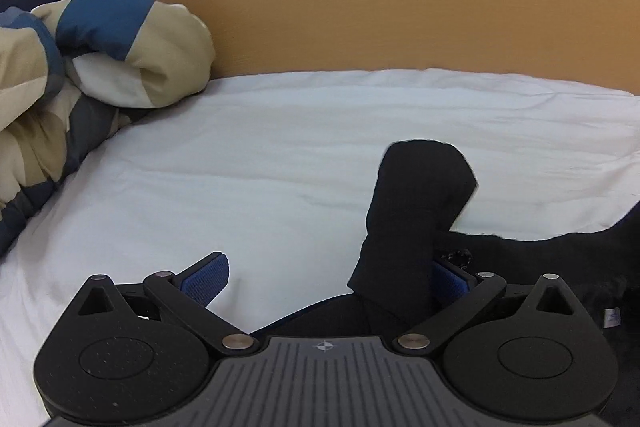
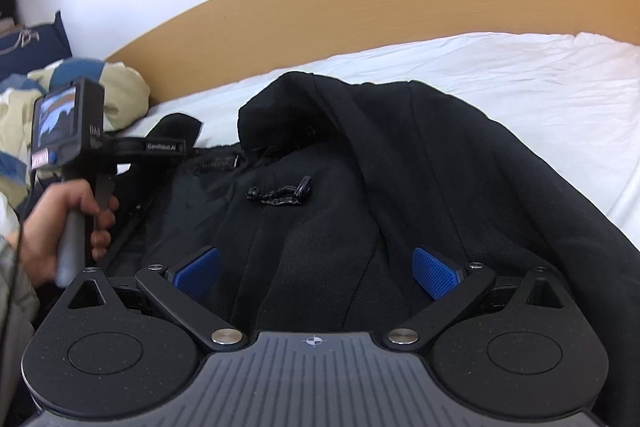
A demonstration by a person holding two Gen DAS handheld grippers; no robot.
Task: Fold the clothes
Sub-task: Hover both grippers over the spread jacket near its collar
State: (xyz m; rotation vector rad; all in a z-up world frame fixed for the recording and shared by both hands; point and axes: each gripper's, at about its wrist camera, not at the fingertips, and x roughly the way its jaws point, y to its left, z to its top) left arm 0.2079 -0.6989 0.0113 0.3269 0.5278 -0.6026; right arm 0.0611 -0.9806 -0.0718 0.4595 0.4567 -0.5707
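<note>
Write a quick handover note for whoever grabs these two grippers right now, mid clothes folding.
Left gripper: open, a flap of the black jacket draped against its right finger, not clamped.
Right gripper: open, holding nothing, poised over the jacket's middle.
Jacket: spread rumpled on the white bed sheet, collar toward the wooden headboard; patchwork duvet bunched at the left.
Done: no tidy fold visible.
Left: smooth it, fold sleeves and body.

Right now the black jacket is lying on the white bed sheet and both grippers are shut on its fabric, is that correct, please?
Not quite. The black jacket does lie on the white bed sheet, but neither gripper is shut: the right wrist view shows the right gripper open above the cloth, and the left wrist view shows the left gripper open too, with a sleeve between its fingers.
</note>
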